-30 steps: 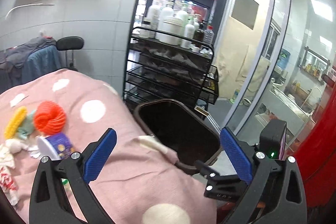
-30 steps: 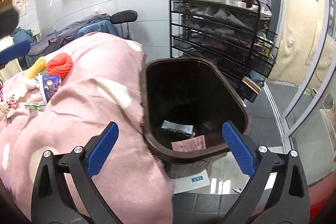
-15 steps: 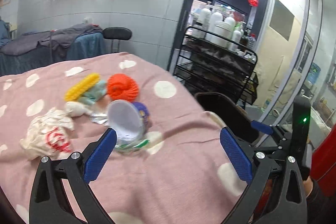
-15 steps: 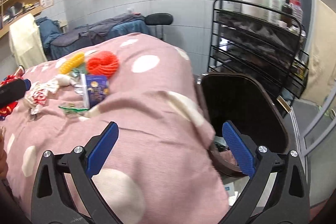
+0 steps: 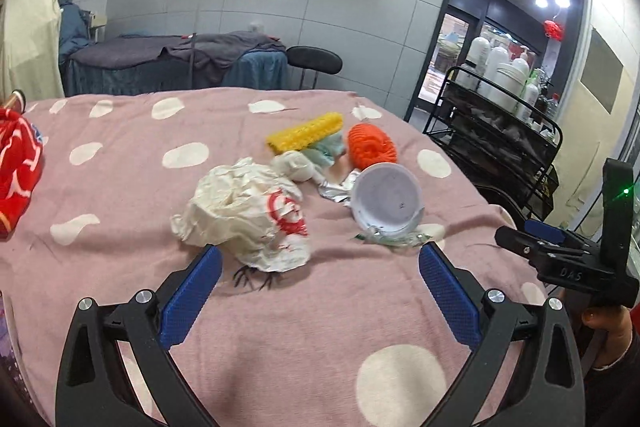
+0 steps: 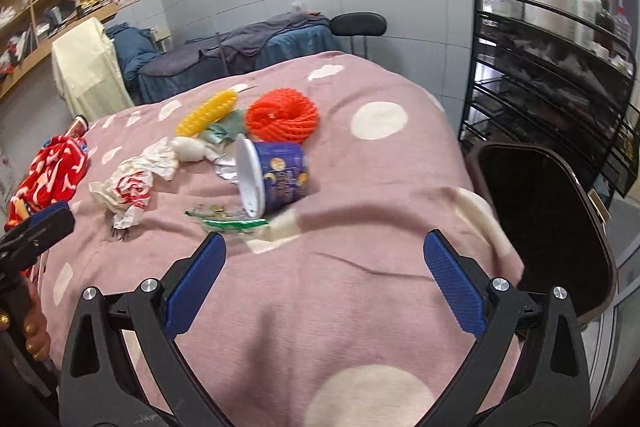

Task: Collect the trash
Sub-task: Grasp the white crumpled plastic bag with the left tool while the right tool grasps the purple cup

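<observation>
Trash lies on a pink polka-dot blanket [image 5: 120, 187]. A crumpled white paper with a red print [image 5: 248, 215] sits just beyond my open, empty left gripper [image 5: 316, 291]; it also shows in the right wrist view [image 6: 128, 187]. A tipped blue cup [image 6: 276, 177] with a white inside [image 5: 386, 201] lies on a green wrapper [image 6: 228, 221], next to foil [image 5: 336, 189]. My right gripper [image 6: 324, 279] is open and empty, short of the cup. A dark brown bin [image 6: 548, 219] stands at the bed's right.
A yellow roller [image 5: 306, 137], an orange ball of cord [image 5: 372, 147] and a white wad [image 5: 294, 165] lie behind the trash. A red cloth [image 5: 16, 163] is at the left. A black wire rack with bottles [image 6: 552, 67] stands behind the bin.
Both grippers have swung left from the bin to the trash pile on the blanket. The left now faces the crumpled paper, the right the cup. Both stayed open.
</observation>
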`<action>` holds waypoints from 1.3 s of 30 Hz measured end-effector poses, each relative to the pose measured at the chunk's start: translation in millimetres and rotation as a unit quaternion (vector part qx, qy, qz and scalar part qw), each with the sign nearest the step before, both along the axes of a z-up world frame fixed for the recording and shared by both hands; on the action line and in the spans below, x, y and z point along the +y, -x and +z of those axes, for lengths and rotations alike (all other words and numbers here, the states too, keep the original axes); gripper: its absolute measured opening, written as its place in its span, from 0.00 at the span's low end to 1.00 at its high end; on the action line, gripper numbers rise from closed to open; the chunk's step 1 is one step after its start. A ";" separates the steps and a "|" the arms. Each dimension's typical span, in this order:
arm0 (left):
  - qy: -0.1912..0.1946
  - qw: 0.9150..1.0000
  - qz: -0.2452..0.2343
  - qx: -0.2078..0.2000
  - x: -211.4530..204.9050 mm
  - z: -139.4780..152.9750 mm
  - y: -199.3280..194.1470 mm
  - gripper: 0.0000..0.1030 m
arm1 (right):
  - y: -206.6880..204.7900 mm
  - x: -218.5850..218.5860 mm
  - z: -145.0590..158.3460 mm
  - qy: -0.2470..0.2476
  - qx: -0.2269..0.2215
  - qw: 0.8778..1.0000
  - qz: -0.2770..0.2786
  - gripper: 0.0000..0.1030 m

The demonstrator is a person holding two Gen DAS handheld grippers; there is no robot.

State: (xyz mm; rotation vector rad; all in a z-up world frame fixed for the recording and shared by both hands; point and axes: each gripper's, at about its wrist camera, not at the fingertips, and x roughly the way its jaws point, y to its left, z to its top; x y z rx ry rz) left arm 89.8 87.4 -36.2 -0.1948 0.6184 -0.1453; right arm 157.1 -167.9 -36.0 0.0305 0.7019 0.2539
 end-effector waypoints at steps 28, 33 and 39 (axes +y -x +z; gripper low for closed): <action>0.027 0.998 0.029 0.054 53.9 -22.5 -69.6 0.50 | -70.2 55.4 -3.6 0.035 0.050 0.998 0.033 0.95; 0.043 0.997 0.030 0.052 59.1 -23.7 -64.5 0.37 | -98.5 57.6 -9.0 0.026 0.077 0.996 0.040 0.95; 0.058 0.997 0.030 0.034 61.8 -16.6 -52.3 0.11 | -126.3 62.0 -17.5 0.012 0.105 0.993 0.061 0.94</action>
